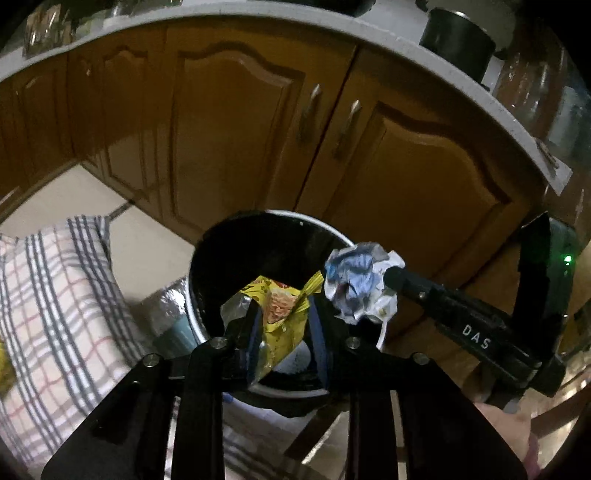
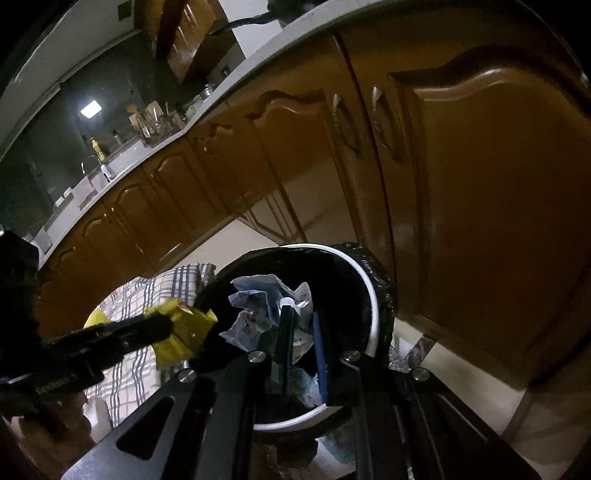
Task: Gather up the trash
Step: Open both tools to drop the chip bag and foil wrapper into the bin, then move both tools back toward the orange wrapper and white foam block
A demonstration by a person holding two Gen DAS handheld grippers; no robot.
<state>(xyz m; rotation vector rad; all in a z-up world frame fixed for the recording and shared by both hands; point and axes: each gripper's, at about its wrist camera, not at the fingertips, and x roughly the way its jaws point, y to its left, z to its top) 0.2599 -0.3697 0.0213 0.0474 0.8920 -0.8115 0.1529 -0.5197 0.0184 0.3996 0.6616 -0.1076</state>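
Note:
A round bin (image 1: 325,226) with a white rim and a black liner stands on the floor against the cabinets. My left gripper (image 1: 283,301) hovers over its mouth, and a crumpled yellow snack wrapper (image 1: 282,314) stands between the pads. To its right, my right gripper (image 1: 392,277) reaches in over the rim with a crumpled white and blue paper ball (image 1: 354,284) at its tip. In the right wrist view the paper ball (image 2: 258,306) sits at the right gripper (image 2: 302,310), part of it between the fingers, above the bin (image 2: 376,314). The left gripper (image 2: 173,326) enters from the left with the wrapper (image 2: 184,332).
Brown wooden cabinet doors (image 1: 240,129) rise right behind the bin, under a pale counter edge (image 1: 258,22) that carries a dark pot (image 1: 458,40). A checked cloth (image 1: 55,295) lies left of the bin over pale floor tiles (image 1: 140,251). A person's hand (image 1: 509,424) holds the right gripper.

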